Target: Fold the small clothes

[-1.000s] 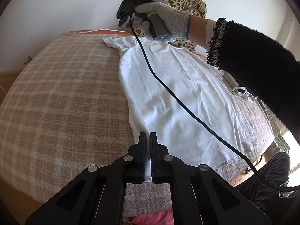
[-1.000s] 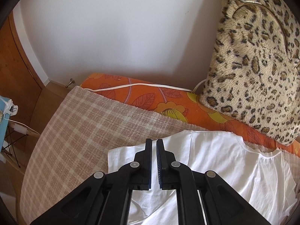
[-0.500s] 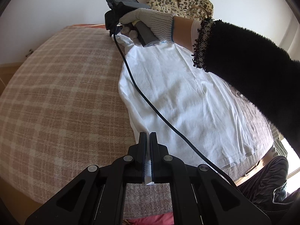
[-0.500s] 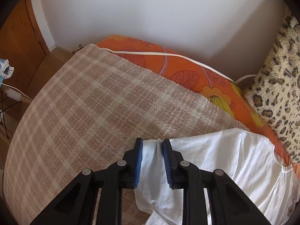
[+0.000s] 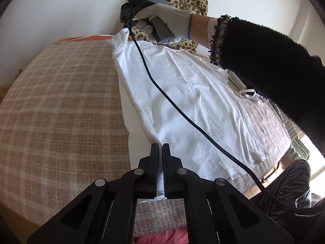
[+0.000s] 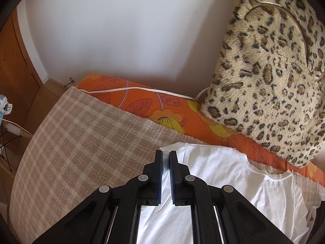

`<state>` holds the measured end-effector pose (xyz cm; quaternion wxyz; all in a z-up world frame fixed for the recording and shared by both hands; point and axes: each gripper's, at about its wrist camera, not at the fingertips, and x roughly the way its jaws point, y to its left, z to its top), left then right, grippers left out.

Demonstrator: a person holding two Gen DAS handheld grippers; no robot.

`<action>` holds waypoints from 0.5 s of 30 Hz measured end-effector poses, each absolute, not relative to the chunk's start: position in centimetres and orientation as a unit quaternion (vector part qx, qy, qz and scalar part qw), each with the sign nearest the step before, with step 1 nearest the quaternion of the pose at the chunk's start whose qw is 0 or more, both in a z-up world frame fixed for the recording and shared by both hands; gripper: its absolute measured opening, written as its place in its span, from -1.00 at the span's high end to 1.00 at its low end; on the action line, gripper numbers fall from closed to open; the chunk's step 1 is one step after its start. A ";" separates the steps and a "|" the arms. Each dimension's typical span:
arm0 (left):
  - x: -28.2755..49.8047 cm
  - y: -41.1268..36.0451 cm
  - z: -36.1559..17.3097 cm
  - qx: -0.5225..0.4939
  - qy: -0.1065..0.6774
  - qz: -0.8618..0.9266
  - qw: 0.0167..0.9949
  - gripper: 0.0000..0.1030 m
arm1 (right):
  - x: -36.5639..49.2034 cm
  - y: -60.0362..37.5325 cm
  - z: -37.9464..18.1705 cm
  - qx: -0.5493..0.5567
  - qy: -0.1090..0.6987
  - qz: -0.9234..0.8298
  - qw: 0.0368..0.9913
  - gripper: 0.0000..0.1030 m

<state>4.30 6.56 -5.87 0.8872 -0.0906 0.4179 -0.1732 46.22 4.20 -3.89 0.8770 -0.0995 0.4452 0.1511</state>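
Note:
A white T-shirt (image 5: 182,101) lies spread on a beige plaid blanket (image 5: 61,111). My left gripper (image 5: 160,148) is shut on the shirt's left side close to the hem, with white cloth pinched between the pads. My right gripper (image 6: 166,154) is shut on the sleeve (image 6: 172,148) and holds it a little above the blanket. In the left wrist view a gloved hand (image 5: 168,18) carries that gripper at the far end of the shirt, where the sleeve (image 5: 121,36) hangs lifted. The shirt's left edge is raised between the two grips, and a lower layer (image 5: 132,126) shows beneath it.
A leopard-print cushion (image 6: 274,71) leans on the white wall behind an orange floral sheet (image 6: 162,109) with a white cord on it. A black cable (image 5: 172,105) crosses the shirt. Grey cloth and a white garment (image 5: 247,93) lie right of the shirt. A wooden door (image 6: 12,65) stands left.
My right gripper came to the sleeve's edge, closed on it and lifted it back toward the cushion. My left gripper kept its grip and pulled the shirt's side edge up slightly.

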 end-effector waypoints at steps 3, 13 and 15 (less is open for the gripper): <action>4.3 5.1 -5.6 -0.080 0.417 -0.190 0.885 0.95 | 45.9 2.1 -3.4 -0.094 0.442 0.145 0.880 0.93; 4.8 1.3 -5.7 -0.050 0.422 -0.235 0.874 0.95 | 45.7 -4.1 -2.6 -0.089 0.437 0.102 0.889 0.93; 4.9 0.7 -5.8 -0.049 0.424 -0.240 0.872 0.95 | 45.8 -5.3 -2.7 -0.085 0.440 0.091 0.889 0.93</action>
